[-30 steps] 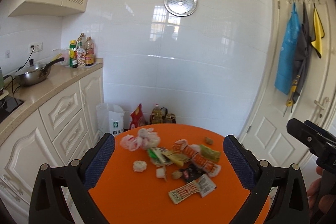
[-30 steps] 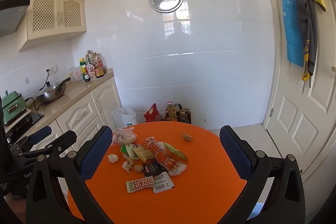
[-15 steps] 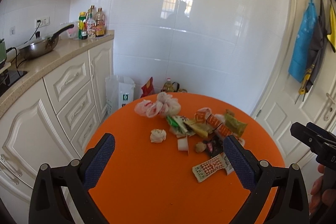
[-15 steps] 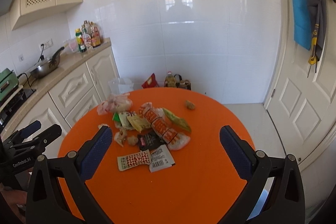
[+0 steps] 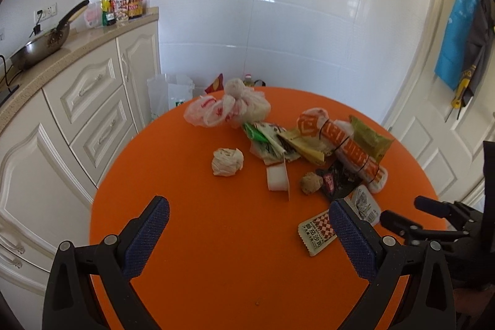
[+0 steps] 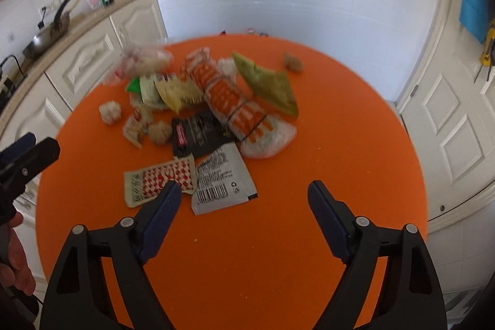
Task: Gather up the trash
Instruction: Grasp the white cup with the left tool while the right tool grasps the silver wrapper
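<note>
Now, nearest trash: checkered sachet, long axis lying crosswise, beside white sachet.
Right gripper: nearer, closing, empty.
Left gripper: released.

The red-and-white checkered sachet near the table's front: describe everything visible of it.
The checkered sachet is a flat, rectangular packet with a cream border, a red-and-white diamond pattern and printed characters at one end. It looks like thin, slightly crinkled foil or plastic and lies flat on the orange table, at the near edge of the trash pile. Its far end meets the grey barcode sachet. From the right wrist view a right gripper finger overlaps its corner; contact cannot be told.
</note>
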### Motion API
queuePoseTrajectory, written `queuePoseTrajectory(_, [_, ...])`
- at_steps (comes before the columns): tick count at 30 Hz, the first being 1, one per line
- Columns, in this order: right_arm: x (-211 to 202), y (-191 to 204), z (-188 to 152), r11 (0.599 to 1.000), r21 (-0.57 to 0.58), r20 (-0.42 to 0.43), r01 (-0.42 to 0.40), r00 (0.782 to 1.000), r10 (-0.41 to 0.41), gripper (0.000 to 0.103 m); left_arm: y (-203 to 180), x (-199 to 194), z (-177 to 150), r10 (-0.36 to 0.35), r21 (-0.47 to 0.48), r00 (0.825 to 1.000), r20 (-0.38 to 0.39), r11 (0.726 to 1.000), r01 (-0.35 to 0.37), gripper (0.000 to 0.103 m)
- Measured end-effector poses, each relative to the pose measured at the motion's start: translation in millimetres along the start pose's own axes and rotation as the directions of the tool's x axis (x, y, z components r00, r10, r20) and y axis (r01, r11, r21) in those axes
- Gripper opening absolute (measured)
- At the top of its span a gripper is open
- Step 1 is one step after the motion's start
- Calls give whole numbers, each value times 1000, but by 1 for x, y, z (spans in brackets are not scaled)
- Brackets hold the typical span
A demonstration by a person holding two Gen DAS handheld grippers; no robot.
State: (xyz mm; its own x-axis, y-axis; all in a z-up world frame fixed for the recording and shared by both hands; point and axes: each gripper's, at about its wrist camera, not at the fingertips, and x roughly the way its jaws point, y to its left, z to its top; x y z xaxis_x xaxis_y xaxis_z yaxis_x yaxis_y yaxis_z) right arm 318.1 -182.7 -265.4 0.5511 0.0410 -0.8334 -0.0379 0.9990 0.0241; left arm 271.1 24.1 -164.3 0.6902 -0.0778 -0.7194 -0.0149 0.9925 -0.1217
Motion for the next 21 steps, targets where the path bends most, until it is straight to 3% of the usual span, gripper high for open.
queuePoseTrajectory(7, [38,3,1,998,-44,-78,-36,996,32,79,-16,60,22,6,17,998,-56,1000,-5,101])
queuePoseTrajectory(11, [46,10,2,993,-115,-55,-20,998,14,79,-22,89,35,10,18,997,-81,1000,-8,101])
queuePoseTrajectory(13, [47,8,4,991,-127,-47,-30,999,25,73,-24,101,42,12,23,996,-87,1000,-10,101])
queuePoseTrajectory(15, [45,3,5,991,-128,-41,-39,999,34,58,-26,111,47,13,29,996,-89,1000,-10,101])
queuePoseTrajectory(21, [43,-3,5,989,-144,-16,-42,999,40,56,-35,144,55,3,57,994,-105,998,3,101])
